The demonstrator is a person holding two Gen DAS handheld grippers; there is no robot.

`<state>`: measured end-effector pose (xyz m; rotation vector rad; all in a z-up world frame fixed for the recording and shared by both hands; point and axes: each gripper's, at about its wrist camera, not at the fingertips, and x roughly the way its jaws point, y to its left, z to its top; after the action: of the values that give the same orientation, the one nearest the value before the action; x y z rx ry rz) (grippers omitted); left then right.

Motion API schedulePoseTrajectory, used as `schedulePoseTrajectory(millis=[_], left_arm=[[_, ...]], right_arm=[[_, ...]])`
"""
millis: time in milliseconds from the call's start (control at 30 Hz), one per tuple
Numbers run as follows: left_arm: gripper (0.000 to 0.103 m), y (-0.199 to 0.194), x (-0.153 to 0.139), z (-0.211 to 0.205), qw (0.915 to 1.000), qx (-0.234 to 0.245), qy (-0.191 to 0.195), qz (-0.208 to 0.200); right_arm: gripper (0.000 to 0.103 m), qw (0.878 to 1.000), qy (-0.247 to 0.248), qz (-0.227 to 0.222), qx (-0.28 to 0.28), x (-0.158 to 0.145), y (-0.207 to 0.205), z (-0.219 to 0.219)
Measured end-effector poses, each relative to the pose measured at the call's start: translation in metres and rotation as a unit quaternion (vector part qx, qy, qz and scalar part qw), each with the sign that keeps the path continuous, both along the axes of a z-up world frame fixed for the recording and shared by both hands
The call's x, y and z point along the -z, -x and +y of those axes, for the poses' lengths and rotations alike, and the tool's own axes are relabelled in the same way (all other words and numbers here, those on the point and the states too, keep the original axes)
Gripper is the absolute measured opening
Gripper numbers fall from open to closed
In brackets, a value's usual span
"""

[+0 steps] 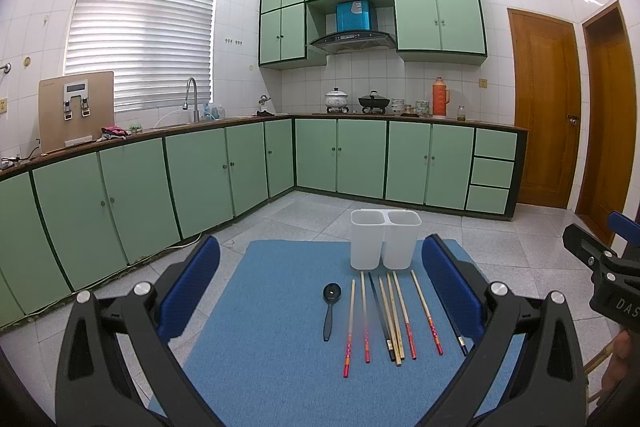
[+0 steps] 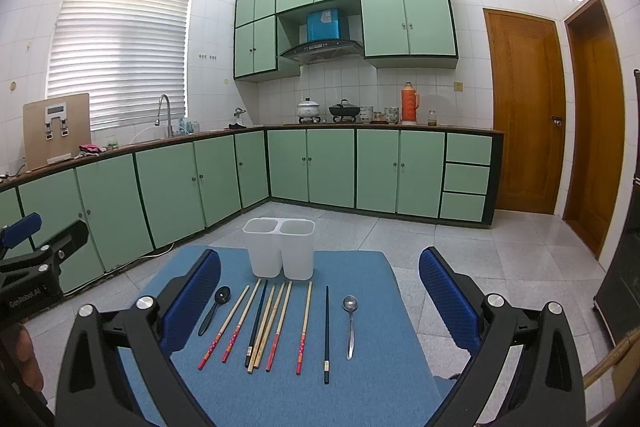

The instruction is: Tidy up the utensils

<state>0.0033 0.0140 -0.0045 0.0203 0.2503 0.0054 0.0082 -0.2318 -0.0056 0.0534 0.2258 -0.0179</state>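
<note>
A white two-compartment utensil holder stands at the far edge of a blue mat. In front of it lie several chopsticks, some with red ends, some dark. A black spoon lies at their left. A metal spoon lies at the right, beside a dark chopstick. My left gripper is open and empty above the mat's near side. My right gripper is open and empty, to the right of the left one.
The mat covers a small table over a tiled floor. Green kitchen cabinets run along the far walls. Wooden doors stand at the right. A wooden chair part shows at the right edge.
</note>
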Motion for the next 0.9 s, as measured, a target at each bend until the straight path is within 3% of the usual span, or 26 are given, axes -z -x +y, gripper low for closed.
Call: schedulePoseTrajectory(millis=[900], left_arm=[[0.098,-0.0033,0.0084,0.0029,1.0,-0.002,0.0,0.001]], right_arm=[[0.097,1.0,-0.001,0.001,0.0,0.0003,-0.0006,-0.0004]])
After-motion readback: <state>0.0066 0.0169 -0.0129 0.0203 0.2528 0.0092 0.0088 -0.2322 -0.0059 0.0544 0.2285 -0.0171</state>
